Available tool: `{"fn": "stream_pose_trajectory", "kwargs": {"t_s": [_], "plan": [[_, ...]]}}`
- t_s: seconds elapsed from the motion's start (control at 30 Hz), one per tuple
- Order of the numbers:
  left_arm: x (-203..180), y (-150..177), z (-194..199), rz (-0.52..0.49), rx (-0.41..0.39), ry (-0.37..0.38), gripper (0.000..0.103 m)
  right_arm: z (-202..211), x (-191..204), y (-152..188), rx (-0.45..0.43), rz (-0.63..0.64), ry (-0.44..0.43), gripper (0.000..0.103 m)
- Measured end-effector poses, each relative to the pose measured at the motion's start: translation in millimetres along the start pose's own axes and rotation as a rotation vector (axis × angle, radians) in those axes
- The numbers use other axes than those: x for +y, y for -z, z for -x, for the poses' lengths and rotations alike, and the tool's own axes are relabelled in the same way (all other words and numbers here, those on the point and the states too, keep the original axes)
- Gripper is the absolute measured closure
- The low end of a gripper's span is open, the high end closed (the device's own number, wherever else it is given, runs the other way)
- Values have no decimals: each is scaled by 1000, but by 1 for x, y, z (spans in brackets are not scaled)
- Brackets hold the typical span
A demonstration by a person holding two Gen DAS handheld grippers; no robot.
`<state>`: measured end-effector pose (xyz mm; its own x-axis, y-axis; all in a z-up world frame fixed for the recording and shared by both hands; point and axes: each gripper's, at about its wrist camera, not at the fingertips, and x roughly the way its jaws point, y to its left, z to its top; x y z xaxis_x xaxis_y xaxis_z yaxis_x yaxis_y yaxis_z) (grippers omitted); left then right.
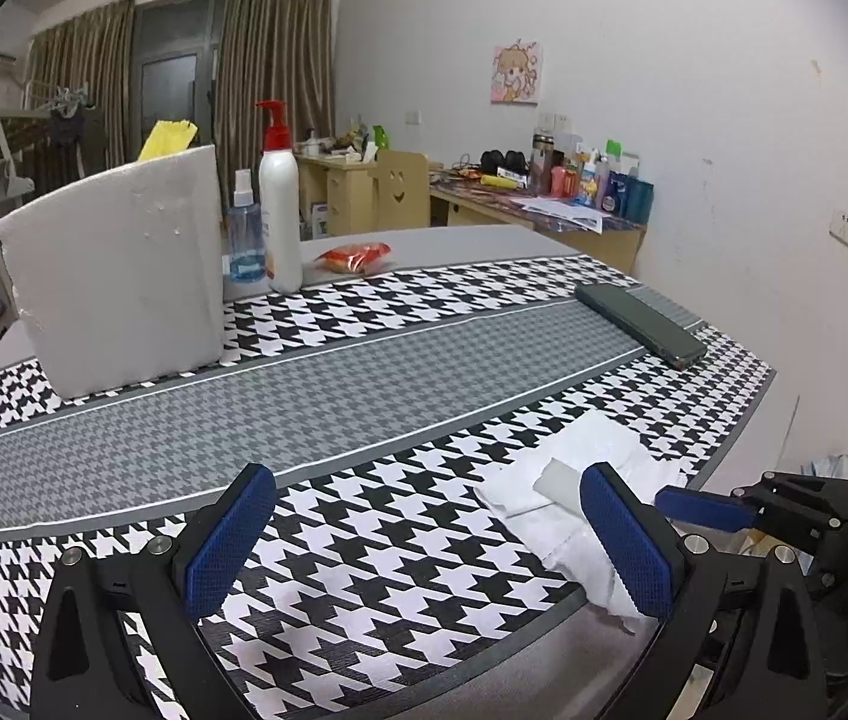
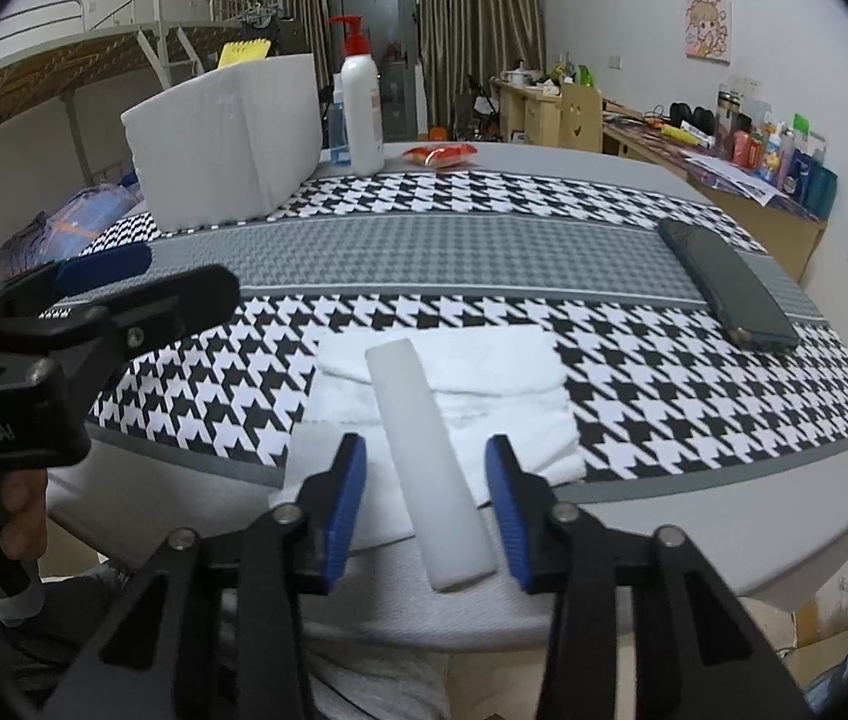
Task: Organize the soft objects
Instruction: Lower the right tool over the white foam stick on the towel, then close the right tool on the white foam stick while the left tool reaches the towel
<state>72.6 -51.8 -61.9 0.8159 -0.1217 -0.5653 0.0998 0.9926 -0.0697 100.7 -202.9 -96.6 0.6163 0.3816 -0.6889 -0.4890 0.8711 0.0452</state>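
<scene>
Foam strip (image 2: 431, 468) lies lengthwise between my right gripper (image 2: 427, 507) pads, not yet pinched, at the table's (image 2: 724, 540) near edge; left gripper (image 1: 424, 540) gapes empty.

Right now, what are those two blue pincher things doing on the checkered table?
A person holds a gripper in each hand. The right gripper sits around a white foam strip lying on a folded white towel, its jaws not yet pressing it. The left gripper hangs open beside the towel, holding nothing.

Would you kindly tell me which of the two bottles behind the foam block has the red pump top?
The taller white bottle; the small clear blue spray bottle beside it has a white nozzle.
</scene>
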Motion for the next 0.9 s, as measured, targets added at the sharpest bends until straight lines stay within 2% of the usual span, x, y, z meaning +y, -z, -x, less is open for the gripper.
{"fn": "stream_pose_trajectory", "kwargs": {"t_s": [0.23, 0.5, 0.63, 0.8, 0.9], "plan": [[-2, 2, -3, -10, 7, 8, 1, -4, -1, 1, 16, 7, 1, 74], [-4, 3, -4, -18, 8, 10, 1, -4, -1, 1, 16, 24, 10, 75], [-3, 3, -5, -17, 11, 11, 1, -1, -1, -1, 1, 22, -5, 84], [-4, 2, -4, -26, 5, 16, 1, 7, -8, -6, -32, -12, -53, 84], [-7, 2, -5, -34, 8, 19, 1, 12, -10, -10, -52, -29, -50, 84]]}}
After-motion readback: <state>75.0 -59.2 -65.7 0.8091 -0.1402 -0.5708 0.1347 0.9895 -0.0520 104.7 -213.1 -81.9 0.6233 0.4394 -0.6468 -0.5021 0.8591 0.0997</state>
